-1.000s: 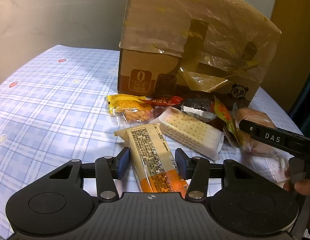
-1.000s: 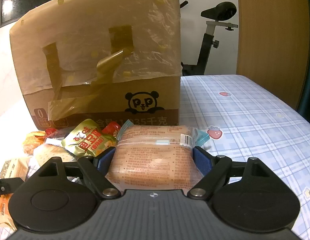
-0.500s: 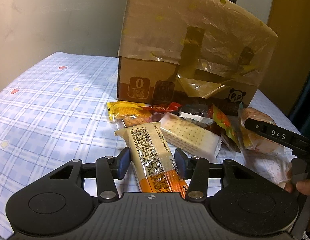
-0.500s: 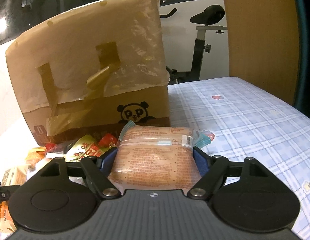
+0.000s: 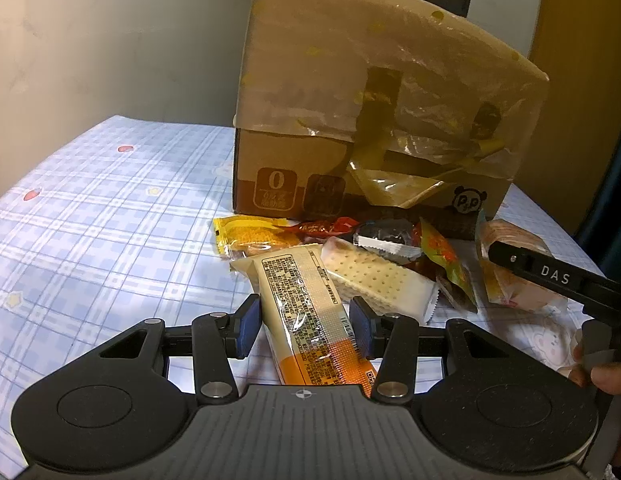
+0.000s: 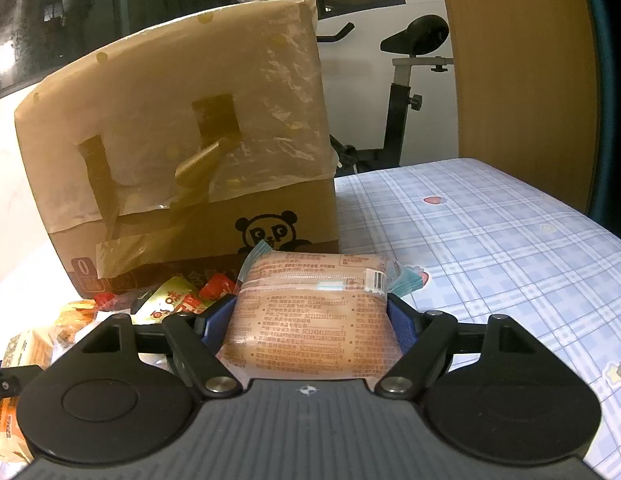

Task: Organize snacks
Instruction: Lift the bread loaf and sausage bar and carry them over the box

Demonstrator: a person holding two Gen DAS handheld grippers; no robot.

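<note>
Lying in front of a taped cardboard box (image 5: 382, 128), the snacks (image 5: 374, 248) formed a small heap on the checked counter (image 5: 94, 216). From this heap a long cream bar (image 5: 306, 312) reached back between the blue pads of the left claw (image 5: 304, 326); the right pad touched it, the left pad was just beside it, so I cannot tell if it was clamped. The right claw (image 6: 312, 330) was clamped on a flat orange bread pack (image 6: 310, 320), its pads pressing both sides. This pack was held just before the box, at its panda mark (image 6: 270, 234). An exercise bike (image 6: 406, 88) stood behind the counter.
</note>
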